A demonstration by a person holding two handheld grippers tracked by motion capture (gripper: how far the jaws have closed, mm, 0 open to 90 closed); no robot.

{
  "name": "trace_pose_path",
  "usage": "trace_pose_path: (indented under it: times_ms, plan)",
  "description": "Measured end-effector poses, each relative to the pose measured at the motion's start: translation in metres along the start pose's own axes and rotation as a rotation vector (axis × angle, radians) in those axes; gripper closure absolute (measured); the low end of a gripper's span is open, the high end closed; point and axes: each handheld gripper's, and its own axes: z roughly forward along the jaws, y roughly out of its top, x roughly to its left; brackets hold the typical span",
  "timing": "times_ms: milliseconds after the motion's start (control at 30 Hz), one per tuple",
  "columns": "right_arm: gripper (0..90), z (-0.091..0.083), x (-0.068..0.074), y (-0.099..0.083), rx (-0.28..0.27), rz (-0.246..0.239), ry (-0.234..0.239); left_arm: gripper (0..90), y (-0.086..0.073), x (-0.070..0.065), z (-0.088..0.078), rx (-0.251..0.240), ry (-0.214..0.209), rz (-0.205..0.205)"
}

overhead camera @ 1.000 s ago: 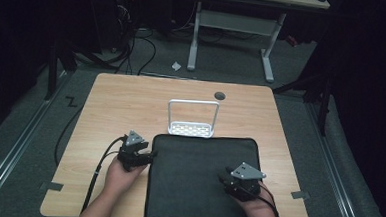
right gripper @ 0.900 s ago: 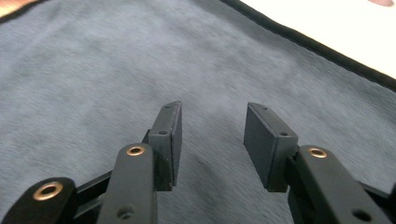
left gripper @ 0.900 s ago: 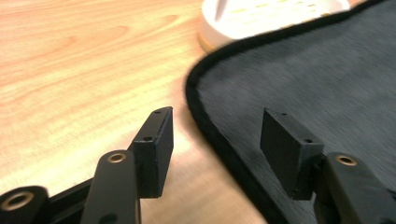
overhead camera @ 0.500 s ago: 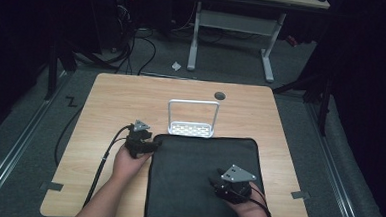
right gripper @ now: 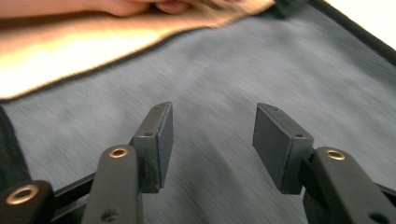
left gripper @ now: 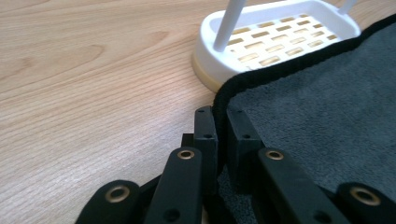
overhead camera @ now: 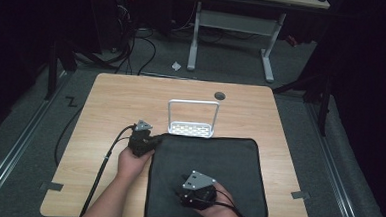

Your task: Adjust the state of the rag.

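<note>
The wooden desk [overhead camera: 106, 109] carries a dark grey mat [overhead camera: 218, 165] with a black sewn border, lying flat over the near middle and right of the top. Its far left corner sits just in front of a small white rack [overhead camera: 192, 119], a slotted tray with a tall wire hoop, which stands upright at the middle of the desk and touches or nearly touches the mat's far edge. A small dark round spot [overhead camera: 219, 95] marks the desk beyond the rack.

The left tool [overhead camera: 147, 142], held in the person's left hand [overhead camera: 132, 163], is at the mat's far left corner. In the left gripper view its jaws are pressed together on the black border of the mat [left gripper: 327, 116], pinching the edge near that corner, with the rack [left gripper: 275, 39] just beyond; they have just been closing.

The right tool [overhead camera: 190, 201], in the person's right hand [overhead camera: 215, 210], hovers low over the near part of the mat. In the right gripper view its jaws stand spread with nothing between them, grey cloth [right gripper: 233, 84] below; they have just been opening.
</note>
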Motion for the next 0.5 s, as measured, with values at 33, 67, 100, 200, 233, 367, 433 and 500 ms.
trace_pose_path:
  times_ms: [33, 67, 100, 200, 233, 367, 433, 500]
  plan:
    - [48.0, 0.004, 0.004, 0.003, -0.002, -0.005, 0.010, 83.9, 0.000, 0.001, 0.000, -0.002, -0.003, -0.010]
    - [48.0, 0.009, 0.006, 0.007, 0.000, -0.012, 0.023, 83.9, 0.000, 0.001, 0.000, -0.005, -0.008, -0.022]
    - [48.0, 0.013, 0.010, 0.010, 0.003, -0.015, 0.033, 83.8, 0.000, 0.002, 0.000, -0.005, -0.012, -0.025]
    - [48.2, 0.026, 0.017, 0.021, 0.007, -0.019, 0.066, 82.7, -0.001, 0.003, -0.002, -0.015, -0.014, -0.029]
    - [48.2, 0.030, 0.020, 0.024, 0.004, -0.023, 0.072, 82.7, -0.001, 0.003, -0.002, -0.016, -0.016, -0.031]
    - [47.9, 0.044, 0.027, 0.035, 0.014, -0.022, 0.107, 82.3, -0.001, 0.004, -0.002, -0.018, -0.020, -0.037]
    - [47.1, 0.050, 0.032, 0.038, 0.026, -0.020, 0.128, 81.9, -0.001, 0.004, -0.002, -0.018, -0.021, -0.037]
    - [46.2, 0.055, 0.037, 0.040, 0.038, -0.023, 0.147, 82.0, -0.001, 0.004, -0.002, -0.018, -0.026, -0.038]
